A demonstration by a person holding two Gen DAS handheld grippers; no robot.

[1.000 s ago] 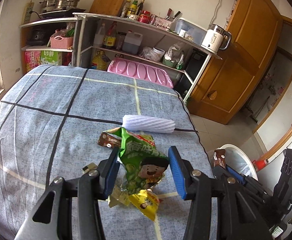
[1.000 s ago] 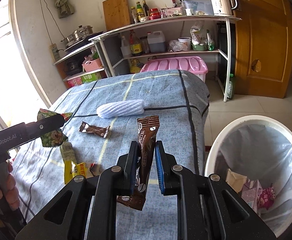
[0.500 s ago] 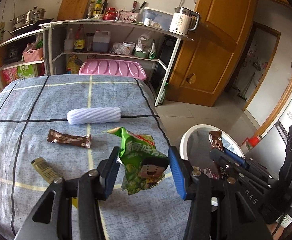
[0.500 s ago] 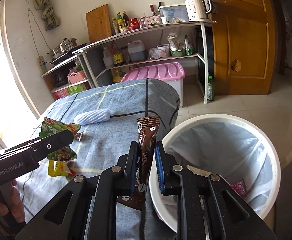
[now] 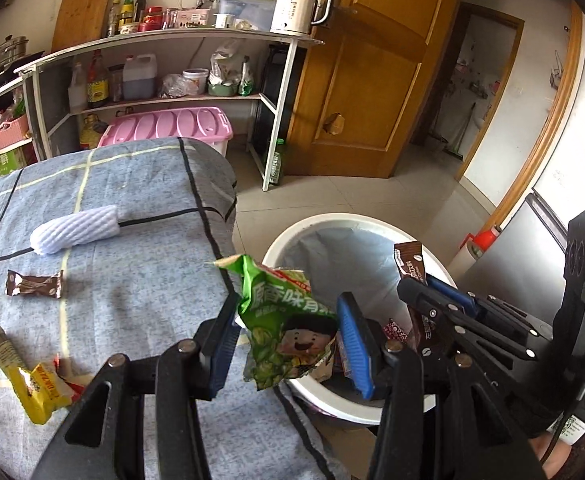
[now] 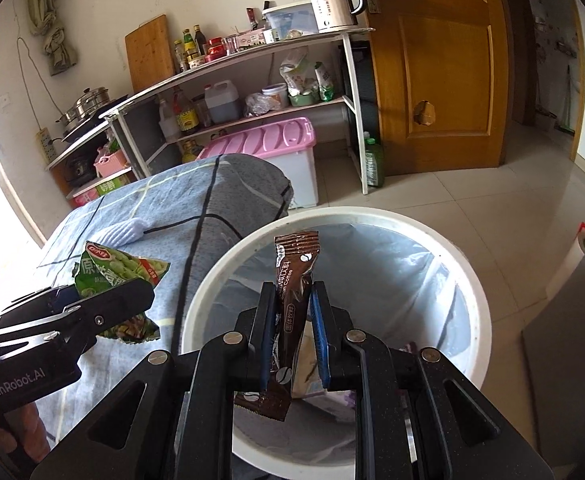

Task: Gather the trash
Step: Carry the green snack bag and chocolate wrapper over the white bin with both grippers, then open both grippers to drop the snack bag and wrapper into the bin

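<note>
Both grippers have swung off the blue cloth-covered table [image 5: 132, 184] toward the white bin [image 6: 472, 280]. Right gripper [image 6: 292, 340] pinches brown coffee sachet [image 6: 296, 280] upright, over the bin's mouth. Left gripper [image 5: 288, 344] clamps green snack bag [image 5: 284, 320] at the bin's near rim; more wrappers lie on the table.
</note>
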